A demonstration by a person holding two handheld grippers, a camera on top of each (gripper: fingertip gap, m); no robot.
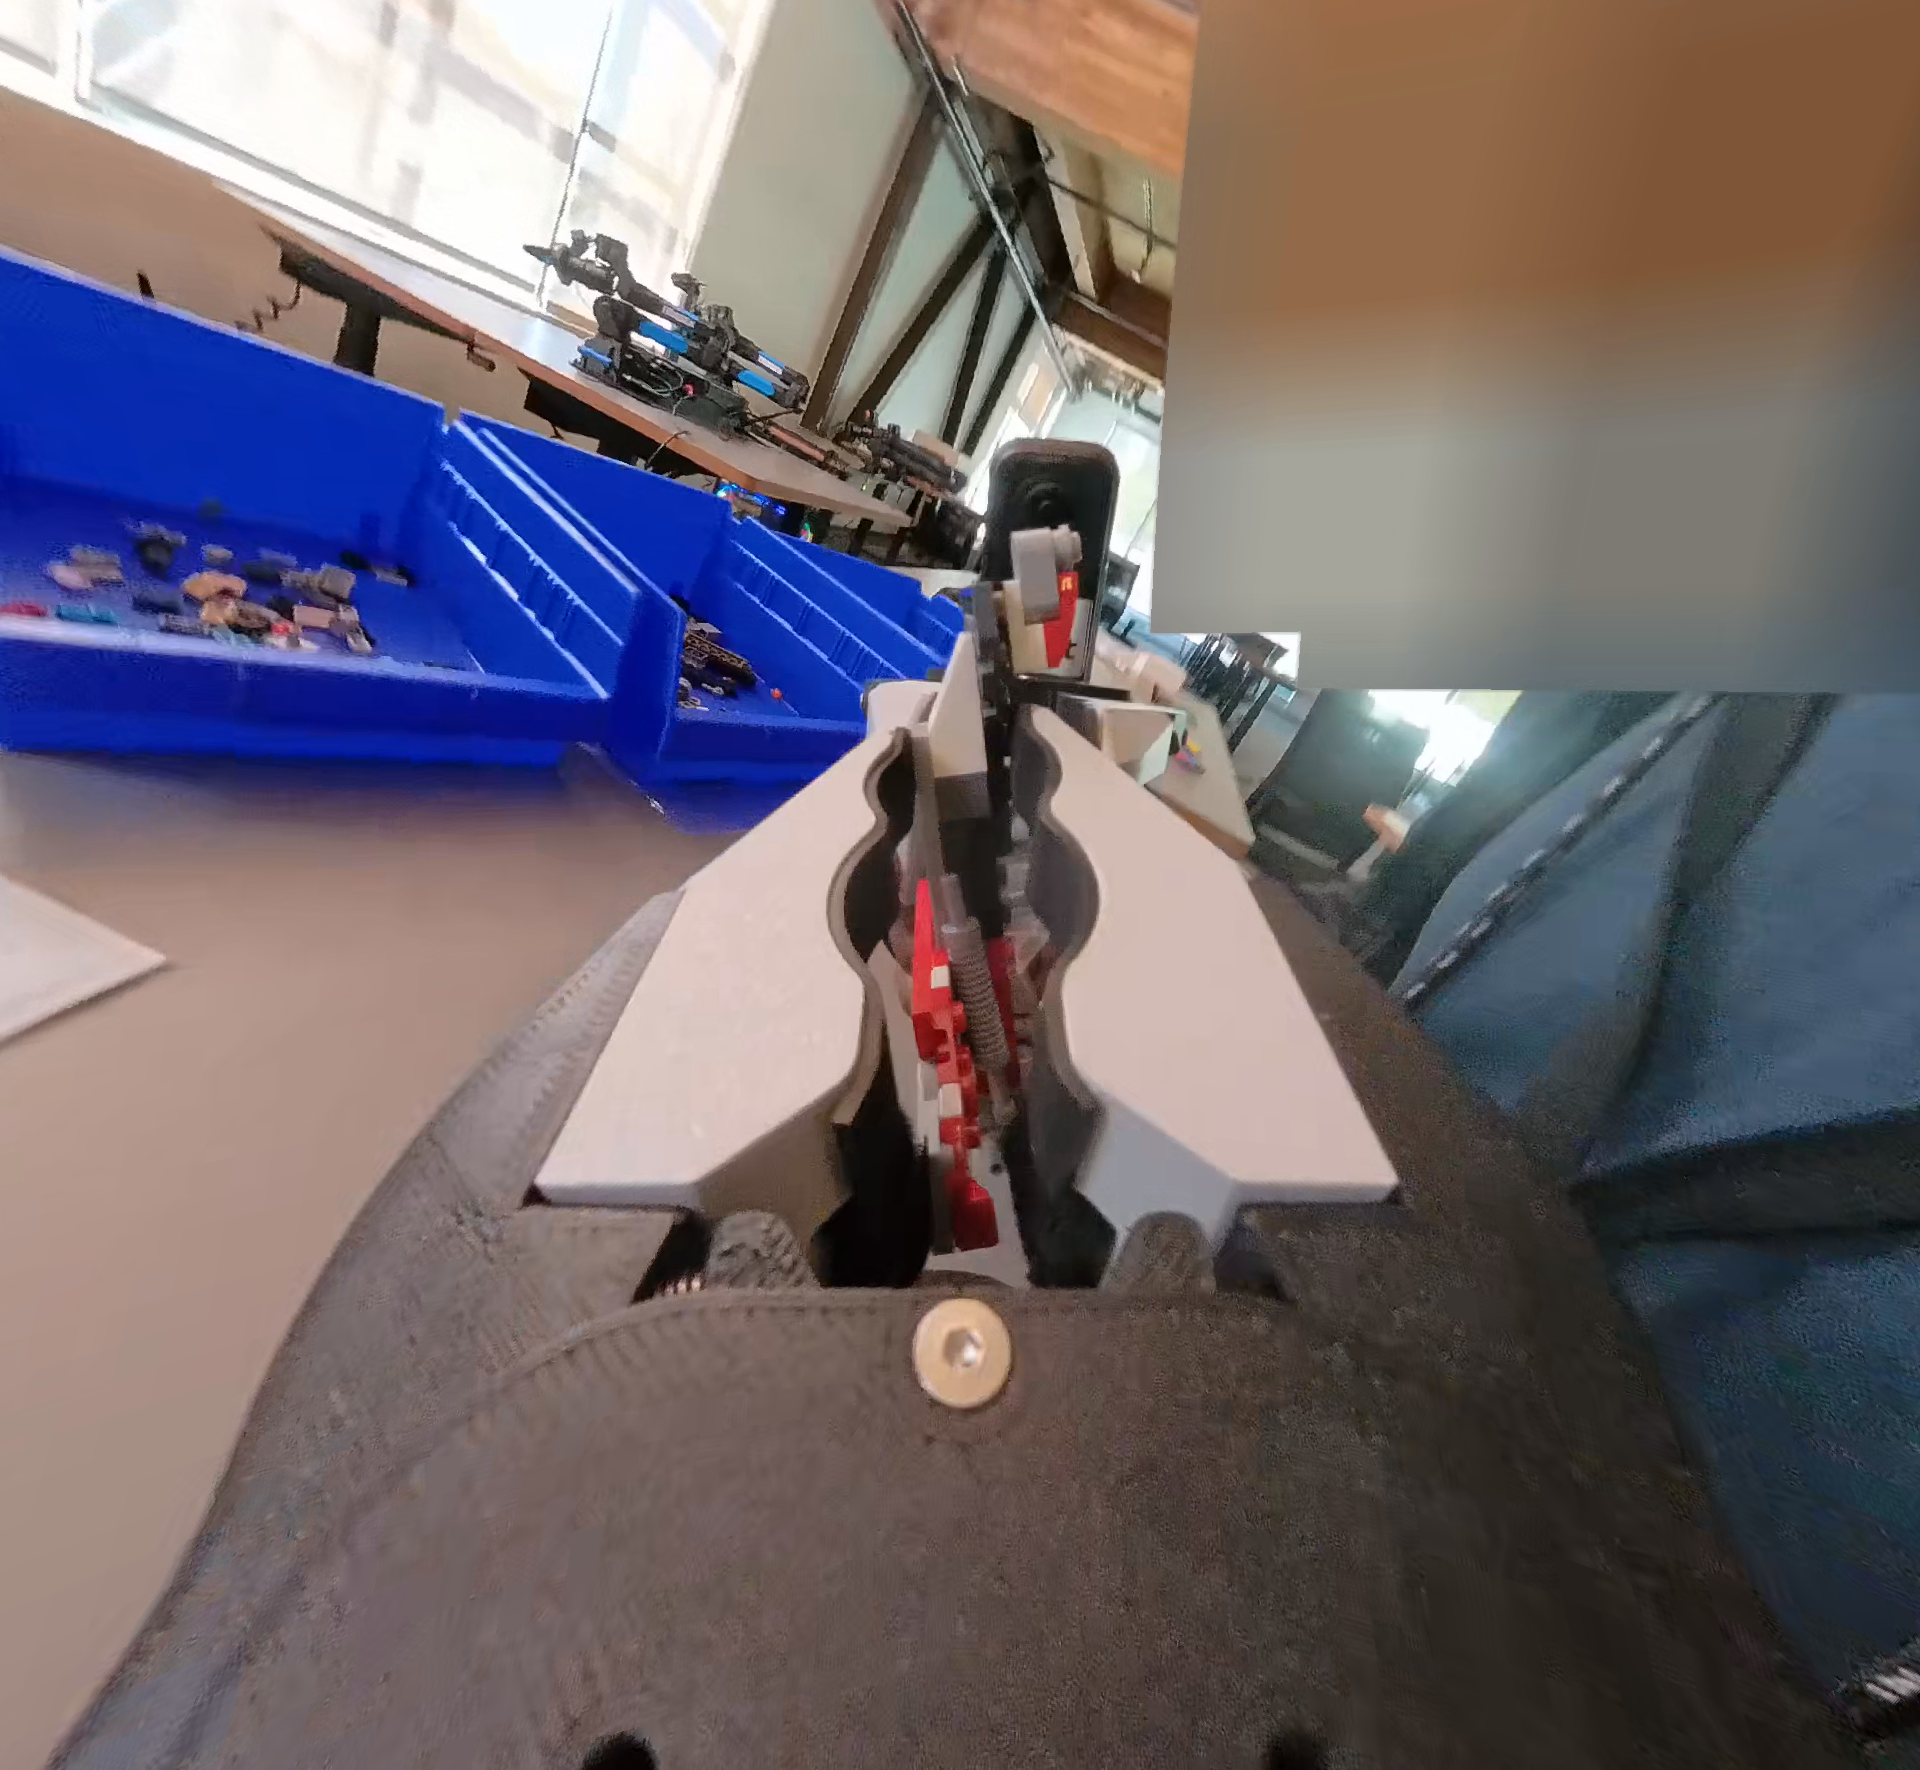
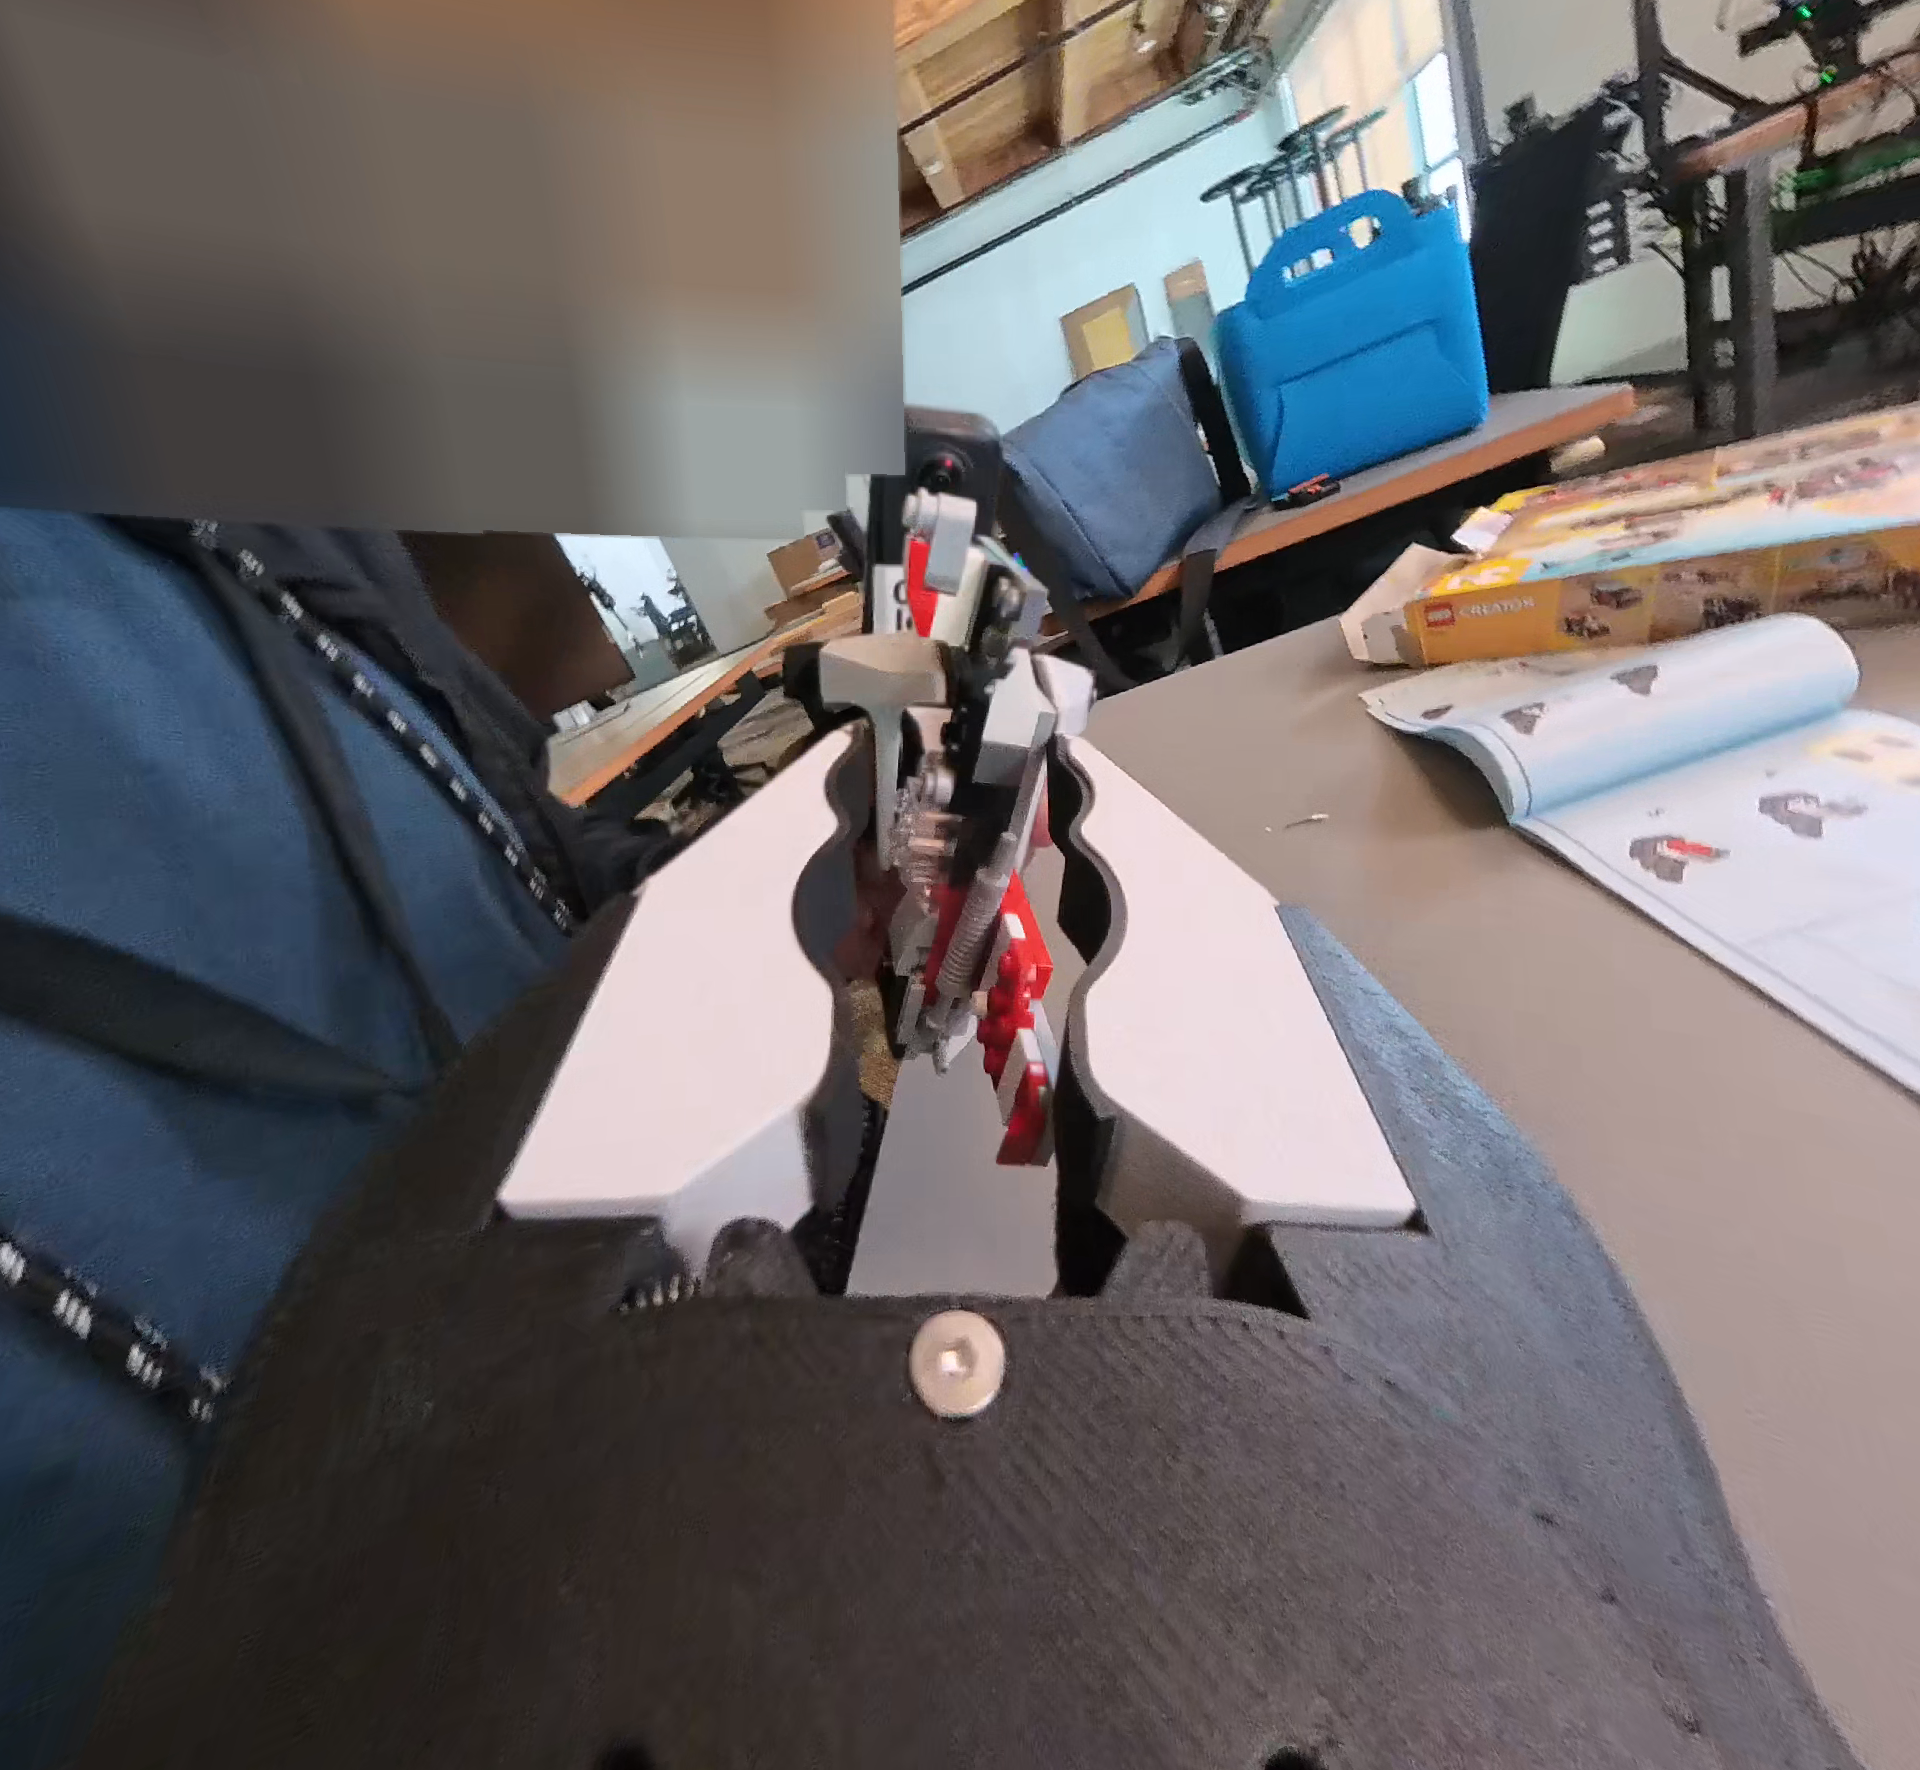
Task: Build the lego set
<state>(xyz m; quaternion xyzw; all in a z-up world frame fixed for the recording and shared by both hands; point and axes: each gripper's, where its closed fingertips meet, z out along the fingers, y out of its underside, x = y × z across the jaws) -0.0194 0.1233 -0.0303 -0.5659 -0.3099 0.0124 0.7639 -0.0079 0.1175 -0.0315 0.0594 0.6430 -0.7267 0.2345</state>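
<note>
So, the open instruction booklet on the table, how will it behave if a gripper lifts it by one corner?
The instruction booklet would probably droop, since its thin pages already curl. It looks light and could slide on the smooth table. Loose pages may fan open.

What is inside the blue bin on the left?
The blue bin holds a scatter of small loose lego pieces in grey, tan, black and red on its floor. Its near wall hides the front strip, and the pieces are too small to identify.
</note>
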